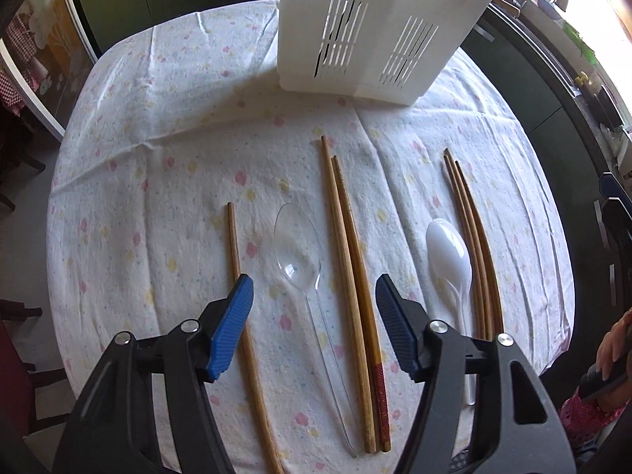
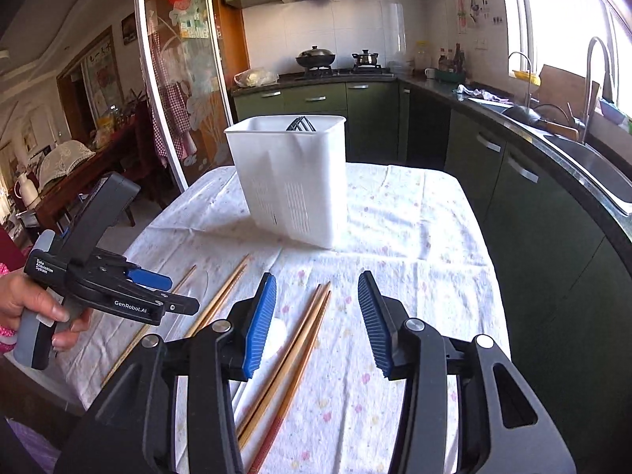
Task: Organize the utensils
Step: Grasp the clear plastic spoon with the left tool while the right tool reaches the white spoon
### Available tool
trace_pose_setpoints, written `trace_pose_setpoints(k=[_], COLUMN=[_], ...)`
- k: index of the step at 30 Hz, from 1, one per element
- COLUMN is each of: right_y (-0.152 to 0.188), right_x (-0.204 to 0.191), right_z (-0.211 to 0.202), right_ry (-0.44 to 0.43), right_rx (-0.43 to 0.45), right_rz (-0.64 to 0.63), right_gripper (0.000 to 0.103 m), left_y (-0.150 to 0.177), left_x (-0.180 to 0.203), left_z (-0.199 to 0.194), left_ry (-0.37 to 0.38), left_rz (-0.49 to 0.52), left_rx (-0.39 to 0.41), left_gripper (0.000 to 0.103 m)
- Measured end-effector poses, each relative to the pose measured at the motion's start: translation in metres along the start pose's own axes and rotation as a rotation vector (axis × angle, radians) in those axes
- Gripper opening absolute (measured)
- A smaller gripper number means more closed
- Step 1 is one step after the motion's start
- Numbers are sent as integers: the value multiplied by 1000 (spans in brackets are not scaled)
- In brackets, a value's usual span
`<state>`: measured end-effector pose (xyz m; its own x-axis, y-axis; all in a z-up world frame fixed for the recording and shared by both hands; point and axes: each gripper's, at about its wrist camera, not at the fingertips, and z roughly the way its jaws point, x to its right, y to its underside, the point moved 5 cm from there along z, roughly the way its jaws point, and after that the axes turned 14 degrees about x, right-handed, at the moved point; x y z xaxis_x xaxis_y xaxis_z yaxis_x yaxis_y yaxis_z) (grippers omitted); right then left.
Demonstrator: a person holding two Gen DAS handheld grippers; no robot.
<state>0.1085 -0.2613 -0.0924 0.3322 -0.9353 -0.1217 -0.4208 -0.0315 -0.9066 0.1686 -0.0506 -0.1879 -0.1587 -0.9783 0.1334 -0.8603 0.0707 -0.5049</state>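
A white slotted utensil holder [image 1: 367, 27] stands at the far side of the table; in the right wrist view [image 2: 294, 181] a dark utensil shows inside it. On the cloth lie a single chopstick [image 1: 237, 268], a clear plastic spoon [image 1: 300, 249], a pair of chopsticks [image 1: 351, 276], a white spoon [image 1: 450, 260] and three thin chopsticks [image 1: 474, 245]. My left gripper [image 1: 314, 296] is open and empty, above the clear spoon and the pair. My right gripper [image 2: 318, 308] is open and empty above the thin chopsticks [image 2: 300, 339].
The table wears a white flowered cloth [image 1: 177, 138]. Green kitchen cabinets [image 2: 533, 197] and a sink counter run along the right. The left gripper [image 2: 118, 288] shows in the right wrist view, at the left over the table.
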Motion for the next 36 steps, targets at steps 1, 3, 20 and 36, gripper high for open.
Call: trace_pose_setpoints(k=[1, 3, 20, 36], right_y=[1, -6, -27, 37], right_x=[1, -1, -35, -37], right_z=[-1, -1, 1, 77], right_ry=[-3, -7, -84, -383], right_rx=[-2, 1, -35, -528], right_rz=[3, 2, -72, 236], right_gripper=[44, 44, 51, 51], left_y=[2, 5, 9, 0], left_x=[-1, -3, 6, -6], left_z=[2, 7, 13, 6], left_ry=[-6, -13, -25, 24], left_rz=[-9, -22, -58, -53], left_rx=[-8, -24, -56, -26], left_gripper=[51, 42, 15, 9])
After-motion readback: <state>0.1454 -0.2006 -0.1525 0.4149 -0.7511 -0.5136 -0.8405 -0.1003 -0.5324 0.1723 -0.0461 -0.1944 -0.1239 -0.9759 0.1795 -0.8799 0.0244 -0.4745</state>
